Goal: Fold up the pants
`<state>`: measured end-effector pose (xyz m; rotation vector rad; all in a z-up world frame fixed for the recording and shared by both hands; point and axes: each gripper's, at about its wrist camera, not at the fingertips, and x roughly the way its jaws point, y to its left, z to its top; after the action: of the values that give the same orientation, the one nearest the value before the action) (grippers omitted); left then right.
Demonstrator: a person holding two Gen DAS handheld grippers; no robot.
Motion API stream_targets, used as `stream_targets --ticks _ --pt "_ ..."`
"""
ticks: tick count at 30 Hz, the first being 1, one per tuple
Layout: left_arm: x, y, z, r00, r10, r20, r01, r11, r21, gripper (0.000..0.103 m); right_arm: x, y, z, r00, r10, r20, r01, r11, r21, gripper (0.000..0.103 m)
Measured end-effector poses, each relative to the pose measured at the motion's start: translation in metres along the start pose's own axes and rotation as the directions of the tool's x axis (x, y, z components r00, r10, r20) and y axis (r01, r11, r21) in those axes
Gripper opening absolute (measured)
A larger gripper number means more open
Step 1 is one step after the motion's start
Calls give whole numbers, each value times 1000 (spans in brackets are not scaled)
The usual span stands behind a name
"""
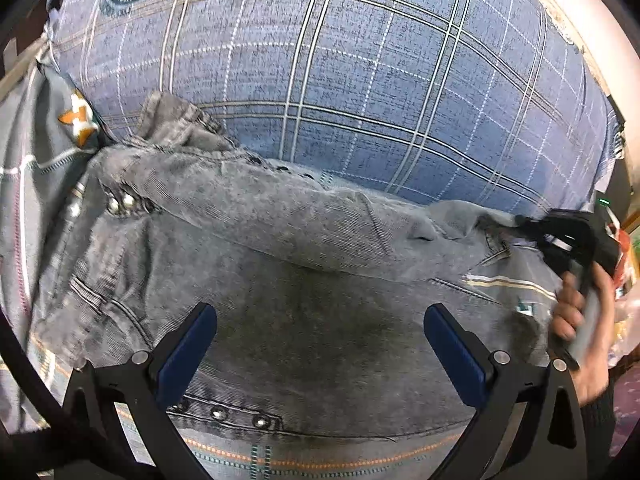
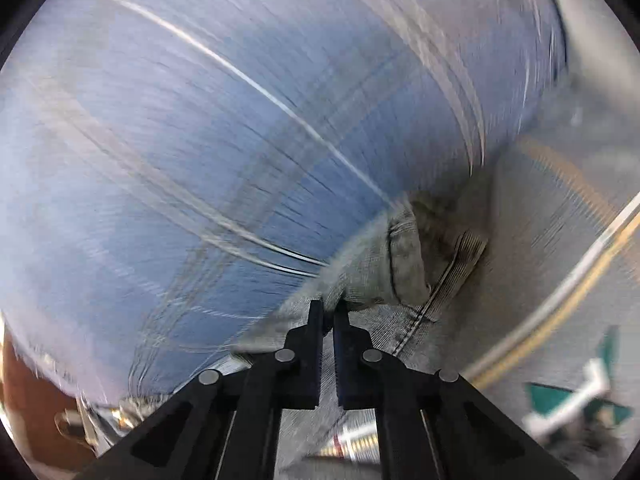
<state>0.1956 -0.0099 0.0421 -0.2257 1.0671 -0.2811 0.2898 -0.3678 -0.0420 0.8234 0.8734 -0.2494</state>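
Right gripper [image 2: 328, 308]: jaws pinching the pants [image 1: 280, 280] hem. Left gripper [image 1: 320, 340]: jaws spread, empty, above the grey denim. Pants lie on plaid bedding [image 1: 360, 80], one flap partly turned over; folding barely begun, most remaining.

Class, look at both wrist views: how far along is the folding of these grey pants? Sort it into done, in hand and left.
Done: the grey pants lie on the plaid bedding, one flap turned over across the middle. In hand: the right tool is shut on a pants edge; the left wrist view shows it at the garment's right end. Left: the left tool hovers open above the pants, gripping nothing; the pants are still rumpled, not a neat stack.
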Motion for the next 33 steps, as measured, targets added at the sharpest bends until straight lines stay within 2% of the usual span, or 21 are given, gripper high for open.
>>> stream_targets --ticks 4,6,8,11,14,17,21,24,25,27,28,30,32,33 --pt "0 0 -3 999 -35 4 35 999 -12 103 -78 16 -28 991 123 52 -119 990 -72 5" --pt "2 0 -4 998 -56 1 56 998 -18 103 -114 14 -58 985 153 74 -146 985 -91 5" --pt "3 0 -6 997 -84 0 83 996 -26 103 -134 1 -84 981 180 77 -174 982 -77 5" --pt "7 -3 -10 993 -117 -20 117 993 -13 103 -134 -28 -95 975 192 111 -185 980 -70 5" --pt "8 -11 -9 986 -167 -29 166 986 -20 103 -116 -58 -76 969 225 105 -221 974 -48 5" --pt "14 -30 -1 982 -180 -58 179 984 -21 103 -127 -76 -69 956 261 134 -255 965 -61 5" --pt "32 -69 10 971 -205 -120 204 979 -19 103 -119 -80 -62 949 296 111 -295 955 -23 5" --pt "50 -98 24 958 -239 -161 232 971 -61 103 -128 -85 -61 924 365 111 -368 930 1 5" --pt "55 -103 28 956 -244 -164 236 969 -67 103 -132 -83 -62 925 361 115 -363 932 -11 5" --pt "75 -115 41 957 -208 -204 192 977 -96 103 -134 -82 -62 940 318 122 -317 948 -28 5" --pt "88 -121 45 954 -176 -241 154 982 -107 103 -134 -84 -63 941 315 123 -315 949 -20 5" --pt "110 -122 48 940 -136 -312 89 983 -161 91 -131 -88 -62 938 331 107 -333 943 6 5" --pt "117 -122 46 933 -133 -335 68 978 -199 68 -128 -90 -61 948 303 96 -306 952 9 5" --pt "116 -120 43 932 -125 -340 56 977 -205 65 -127 -91 -61 956 279 90 -280 960 4 5"
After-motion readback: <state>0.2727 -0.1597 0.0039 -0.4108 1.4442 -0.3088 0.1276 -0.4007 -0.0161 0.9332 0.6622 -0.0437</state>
